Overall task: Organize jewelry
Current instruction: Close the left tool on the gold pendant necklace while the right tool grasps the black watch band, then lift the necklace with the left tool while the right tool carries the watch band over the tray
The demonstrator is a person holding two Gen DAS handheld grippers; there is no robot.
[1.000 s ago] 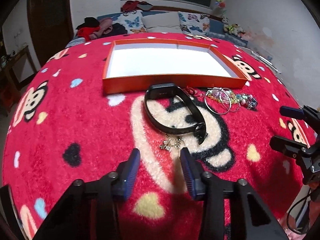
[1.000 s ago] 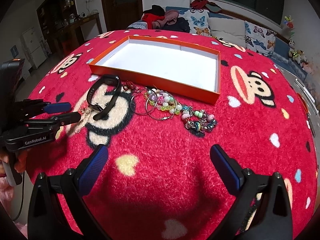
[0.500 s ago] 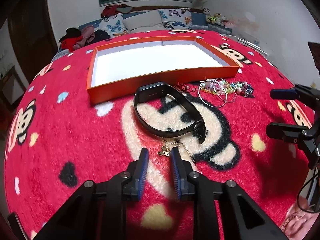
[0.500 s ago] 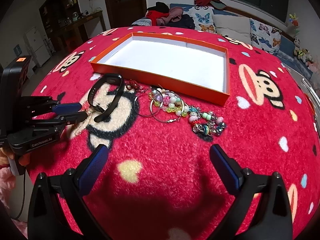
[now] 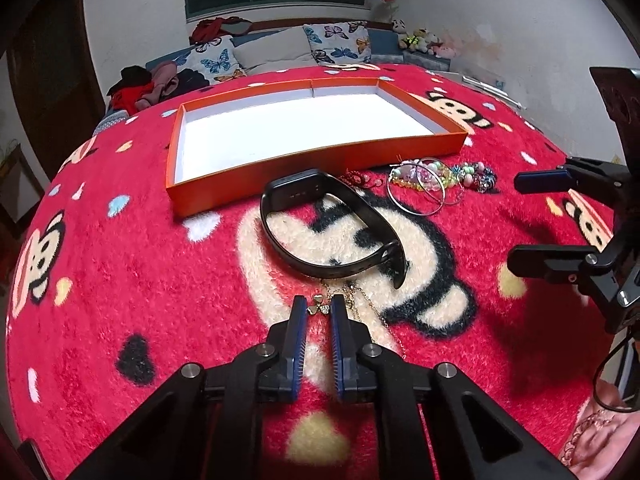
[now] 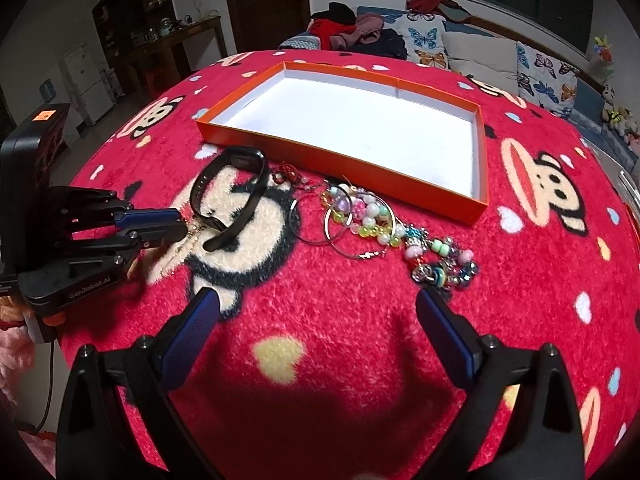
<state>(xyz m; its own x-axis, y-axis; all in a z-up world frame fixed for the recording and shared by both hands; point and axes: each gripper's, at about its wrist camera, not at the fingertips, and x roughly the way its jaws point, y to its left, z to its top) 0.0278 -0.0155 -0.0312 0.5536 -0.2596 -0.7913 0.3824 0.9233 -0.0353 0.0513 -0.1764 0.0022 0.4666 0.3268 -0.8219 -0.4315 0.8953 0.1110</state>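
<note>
Two grippers over red monkey-print blanket (image 5: 132, 280). Left gripper (image 5: 319, 311) low on the blanket, blue pads nearly together around the heart charms of a gold necklace (image 5: 318, 304); whether the pads actually pinch the charms cannot be told. Chain trails right of the right pad and back under the fingers. From the right wrist view the left gripper (image 6: 180, 224) tips sit at the necklace (image 6: 190, 236), just beside the black smart band (image 6: 230, 196).

Right gripper (image 6: 316, 316) spread wide, holding nothing, hovering above bare blanket near the bead pile. Seen from the left wrist view it (image 5: 516, 220) is at far right, well apart from the necklace.

Black smart band (image 5: 332, 224) lies flat directly beyond the left gripper, its near loop touching or overlapping the chain. Behind it the orange tray (image 5: 320, 156), white inside, nothing in it. Between band and tray a small red charm piece (image 6: 286, 174). Right of the band: thin hoop bangles (image 6: 340, 224) overlapping pastel bead bracelets (image 6: 368, 216), then a darker charm bracelet (image 6: 440, 264), all tangled close together, just beside the tray's near wall.

Butterfly pillows (image 5: 336, 42) and a clothes heap (image 6: 352, 28) in the background.
</note>
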